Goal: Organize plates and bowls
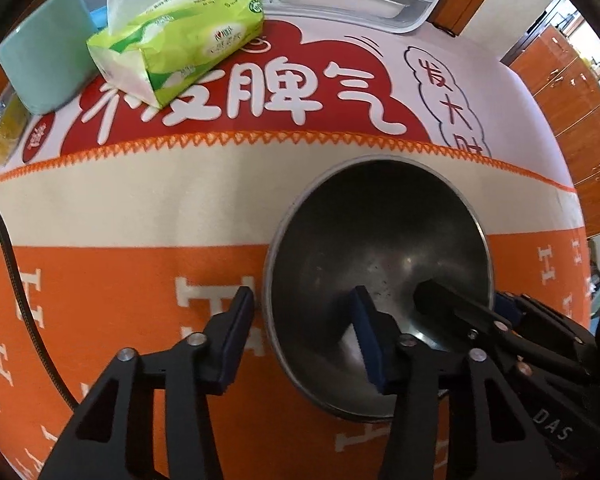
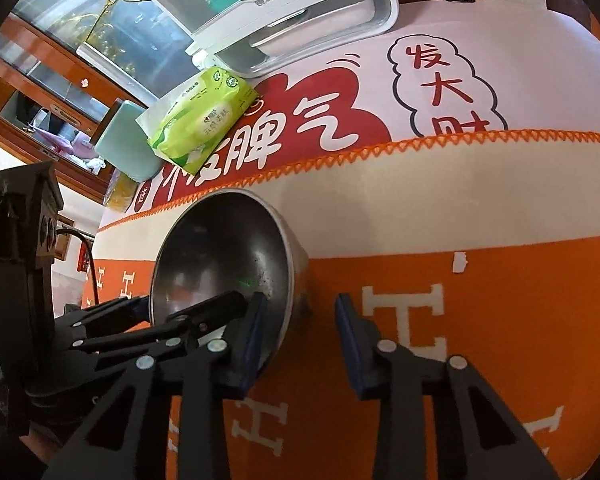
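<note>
Left hand-held gripper (image 1: 306, 334), right hand-held gripper (image 2: 300, 340), both straddling steel bowl (image 1: 380, 248) rim

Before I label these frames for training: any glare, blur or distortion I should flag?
Left wrist view: fisheye bends the orange zigzag cloth hem into an arc; soft highlights inside the round steel bowl; dark corner vignette. Right wrist view: same bending; glare on the glass cabinet; the bowl stays sharp.

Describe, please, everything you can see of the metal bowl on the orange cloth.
The metal bowl is round, steel-looking, dull grey inside with dark specks, and empty. It stands upright on the orange cloth. The left gripper straddles one side of its rim, one finger inside, one outside; the right gripper does likewise on the opposite side.
</note>
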A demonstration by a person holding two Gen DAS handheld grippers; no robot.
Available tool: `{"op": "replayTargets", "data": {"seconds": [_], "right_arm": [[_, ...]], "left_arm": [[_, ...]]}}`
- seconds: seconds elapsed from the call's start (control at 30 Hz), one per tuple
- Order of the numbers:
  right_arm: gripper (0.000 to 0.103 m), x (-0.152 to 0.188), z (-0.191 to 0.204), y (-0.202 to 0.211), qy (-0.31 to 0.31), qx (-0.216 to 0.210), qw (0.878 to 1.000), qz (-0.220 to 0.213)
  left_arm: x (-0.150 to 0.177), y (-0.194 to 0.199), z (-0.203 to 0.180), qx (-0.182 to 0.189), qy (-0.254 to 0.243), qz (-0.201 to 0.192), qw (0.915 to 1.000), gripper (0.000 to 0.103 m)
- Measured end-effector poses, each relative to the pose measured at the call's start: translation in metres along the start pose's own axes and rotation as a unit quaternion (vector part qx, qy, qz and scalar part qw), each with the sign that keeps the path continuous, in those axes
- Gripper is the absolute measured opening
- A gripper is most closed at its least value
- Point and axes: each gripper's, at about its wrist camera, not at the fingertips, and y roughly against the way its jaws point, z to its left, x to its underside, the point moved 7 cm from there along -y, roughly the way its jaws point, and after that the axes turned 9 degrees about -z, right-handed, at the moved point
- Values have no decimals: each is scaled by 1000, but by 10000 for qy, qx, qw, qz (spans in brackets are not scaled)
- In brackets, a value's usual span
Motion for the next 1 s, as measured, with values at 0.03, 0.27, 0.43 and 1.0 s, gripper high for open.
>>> {"op": "replayTargets", "data": {"seconds": [0.03,0.27,0.43,1.0], "right_arm": [[25,1,2,0,35,-18,10000,15],[20,7,-2,1,-95,105,9999,90],[18,16,-4,8,-141,242,9994,190],[18,41,5,72,-101,330,9994,57]], "left_arm": [[1,1,-2,70,21,11,10000,38],[5,4,-10,-3,-128,58,9999,33],[10,5,-17,-68,-220,159,9996,32],[51,62,-46,-48,-591,189,9981,31]]}}
